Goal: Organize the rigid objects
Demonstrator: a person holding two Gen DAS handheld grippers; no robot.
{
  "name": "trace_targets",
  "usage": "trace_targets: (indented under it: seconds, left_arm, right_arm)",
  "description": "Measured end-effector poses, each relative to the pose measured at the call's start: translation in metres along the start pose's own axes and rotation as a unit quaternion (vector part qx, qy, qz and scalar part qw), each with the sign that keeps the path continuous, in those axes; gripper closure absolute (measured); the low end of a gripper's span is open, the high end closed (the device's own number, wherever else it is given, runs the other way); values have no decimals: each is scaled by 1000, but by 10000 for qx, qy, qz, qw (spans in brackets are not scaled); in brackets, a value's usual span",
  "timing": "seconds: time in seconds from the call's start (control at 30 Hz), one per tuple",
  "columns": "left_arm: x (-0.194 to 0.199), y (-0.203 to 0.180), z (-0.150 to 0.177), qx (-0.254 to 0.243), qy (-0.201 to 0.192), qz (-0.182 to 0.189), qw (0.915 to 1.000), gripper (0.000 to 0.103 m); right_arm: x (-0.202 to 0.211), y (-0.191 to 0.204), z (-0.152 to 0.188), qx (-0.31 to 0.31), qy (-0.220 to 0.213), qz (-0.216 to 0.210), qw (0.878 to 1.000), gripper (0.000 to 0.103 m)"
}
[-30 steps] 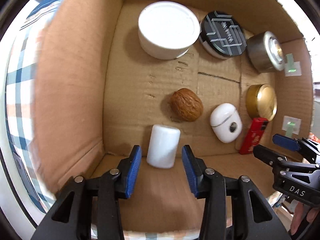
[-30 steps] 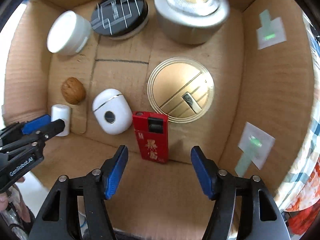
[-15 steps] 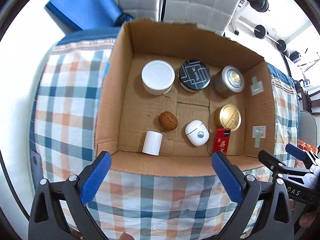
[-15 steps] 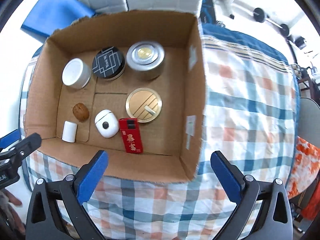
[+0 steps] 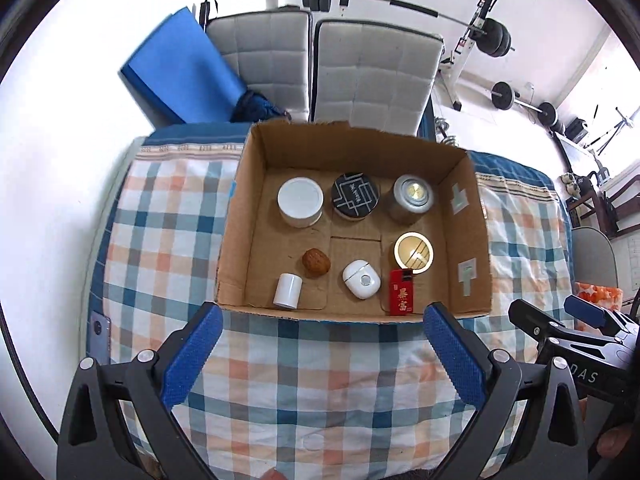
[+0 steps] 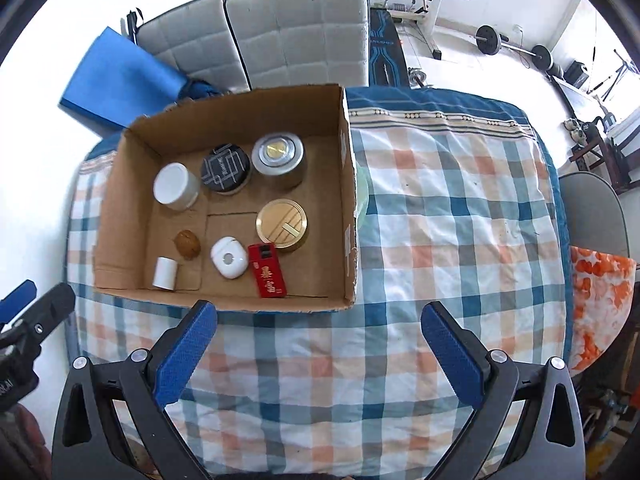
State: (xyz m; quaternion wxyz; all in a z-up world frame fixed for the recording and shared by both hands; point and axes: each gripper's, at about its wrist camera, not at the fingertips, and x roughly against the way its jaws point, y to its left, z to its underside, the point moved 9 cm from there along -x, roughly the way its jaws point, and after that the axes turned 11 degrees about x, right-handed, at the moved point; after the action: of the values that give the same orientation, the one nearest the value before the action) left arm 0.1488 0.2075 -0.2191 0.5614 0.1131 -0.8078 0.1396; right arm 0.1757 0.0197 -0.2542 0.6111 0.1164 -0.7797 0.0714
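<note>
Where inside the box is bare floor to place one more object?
In the cardboard box, bare floor lies along the left wall, beside the white jar and walnut, and right of the gold tin. The back row and front row are crowded.

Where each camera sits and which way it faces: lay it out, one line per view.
Left wrist: above the checked cloth, facing down at the cardboard box; open left gripper below, right gripper at right edge.
Right wrist: further right, facing the same box; open right gripper below, left gripper at left edge.
Shared: box, walnut, red lighter.
</note>
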Motion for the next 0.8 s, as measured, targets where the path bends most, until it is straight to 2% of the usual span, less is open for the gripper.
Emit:
trace_targets:
  seconds: [0.1, 0.27, 0.4, 0.8]
  left_arm:
    - [31, -8, -1, -51, -306, 40, 9995, 0]
    - [71, -14, 2, 35, -479, 210, 9986, 0]
    - [96, -15, 8, 62, -589, 200, 9980, 0]
    - [148, -19, 27, -92, -713, 166, 9973, 0]
  right_arm:
    - [33, 0, 7, -45, -209, -109, 9997, 0]
    - [87, -1, 17, -27, -595, -53, 9982, 0]
    - [122, -5, 26, -29, -826, 21, 9966, 0]
    - [187, 0, 50, 61, -1094, 54, 9940, 0]
